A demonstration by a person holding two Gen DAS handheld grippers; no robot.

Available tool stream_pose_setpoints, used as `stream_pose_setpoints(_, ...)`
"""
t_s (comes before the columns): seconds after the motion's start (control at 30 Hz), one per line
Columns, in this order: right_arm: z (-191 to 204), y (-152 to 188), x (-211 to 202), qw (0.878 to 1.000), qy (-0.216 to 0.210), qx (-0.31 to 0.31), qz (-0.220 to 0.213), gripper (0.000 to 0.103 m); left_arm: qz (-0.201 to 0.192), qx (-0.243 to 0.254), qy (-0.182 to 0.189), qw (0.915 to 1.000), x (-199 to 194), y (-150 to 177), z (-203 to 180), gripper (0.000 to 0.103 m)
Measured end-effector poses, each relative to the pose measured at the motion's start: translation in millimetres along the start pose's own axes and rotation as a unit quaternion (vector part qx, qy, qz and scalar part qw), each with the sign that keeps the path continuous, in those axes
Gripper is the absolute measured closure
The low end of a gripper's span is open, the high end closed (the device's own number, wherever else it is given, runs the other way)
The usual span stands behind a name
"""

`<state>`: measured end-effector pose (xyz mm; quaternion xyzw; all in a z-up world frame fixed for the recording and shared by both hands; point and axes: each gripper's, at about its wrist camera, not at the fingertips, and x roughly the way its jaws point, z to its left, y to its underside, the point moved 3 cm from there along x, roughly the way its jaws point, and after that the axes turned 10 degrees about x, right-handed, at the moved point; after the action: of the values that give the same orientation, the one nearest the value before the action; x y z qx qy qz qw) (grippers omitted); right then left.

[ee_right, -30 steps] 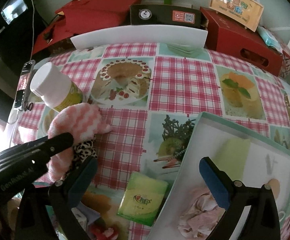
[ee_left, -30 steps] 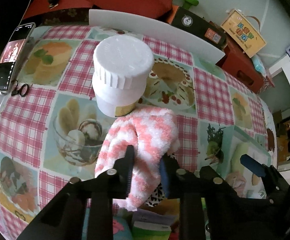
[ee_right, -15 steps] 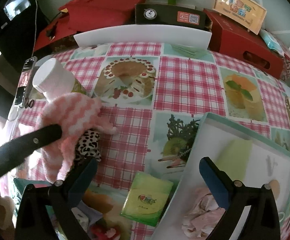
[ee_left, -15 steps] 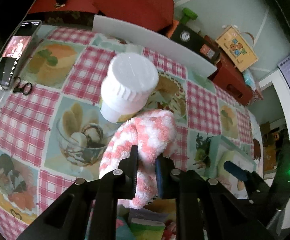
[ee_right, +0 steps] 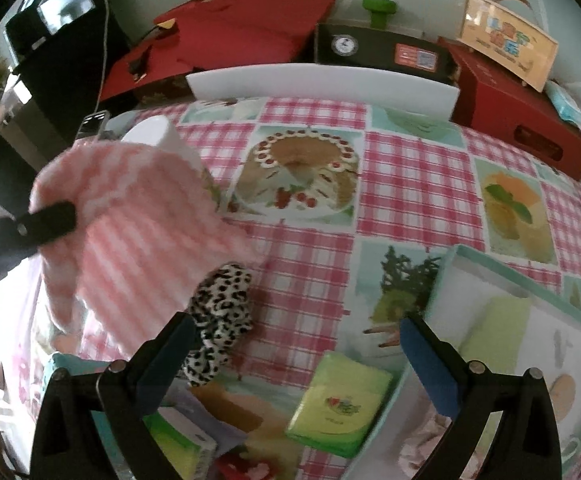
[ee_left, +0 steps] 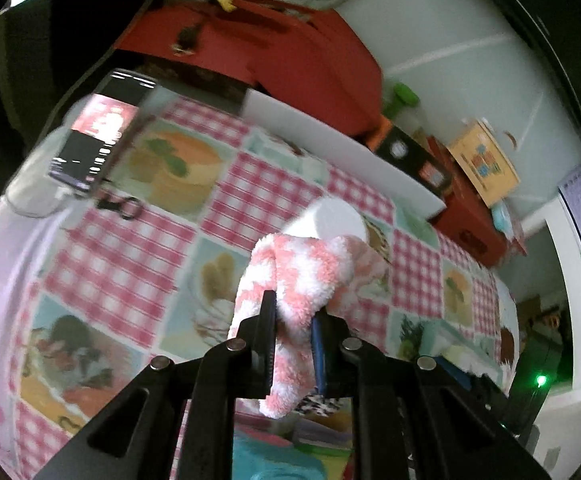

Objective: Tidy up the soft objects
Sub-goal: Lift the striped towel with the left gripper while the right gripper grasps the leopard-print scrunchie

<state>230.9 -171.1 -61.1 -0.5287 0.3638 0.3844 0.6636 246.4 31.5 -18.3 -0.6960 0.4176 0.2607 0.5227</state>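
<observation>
My left gripper (ee_left: 293, 332) is shut on a fluffy pink-and-white sock (ee_left: 310, 268) and holds it in the air above the table. The sock also shows blurred at the left of the right wrist view (ee_right: 138, 216), with a left finger (ee_right: 46, 220) against it. A leopard-print soft item (ee_right: 220, 312) lies on the checked tablecloth under the sock. My right gripper (ee_right: 298, 344) is open and empty, low over the table's front. A teal-rimmed tray (ee_right: 446, 272) at the right holds a pale pink soft item (ee_right: 422, 444).
A white-capped jar (ee_right: 154, 136) stands behind the sock. A green tissue pack (ee_right: 338, 404) lies by the tray. More packets (ee_right: 182, 436) sit at the front left. A phone (ee_left: 98, 140) lies at the table's far left. Red boxes (ee_right: 522, 120) and a white board (ee_right: 322, 84) line the back.
My left gripper has lifted the pink sock up off the table, uncovering the leopard-print item. The right gripper has stayed open and nearly still.
</observation>
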Motion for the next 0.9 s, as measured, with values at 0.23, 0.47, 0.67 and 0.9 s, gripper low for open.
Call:
stream_pose_setpoints(0.23,20.6,7.7,8.1,0.999,-0.01,-0.03,0.007,0.0,-0.011,-0.025,-0.045,0.9986,-7.4,-0.7,27.0,0.087)
stream_pose_setpoints(0.47,41.0,18.3,28.1,0.998,-0.024,-0.055,0.031,0.0,0.019,-0.027,-0.062,0.9975,9.1,6.5,36.6,0.087)
stream_pose_setpoints(0.67,31.6,17.7,41.6,0.998,-0.043,-0.019,0.051,0.003,0.036,-0.027,-0.06,0.9972,19.3,10.1,38.2,0.087)
stream_pose_setpoints(0.9,33.3,16.7,46.5,0.996,-0.069,-0.017,0.048,0.017,0.047,-0.019,-0.059,0.997,25.6,11.5,34.8,0.087)
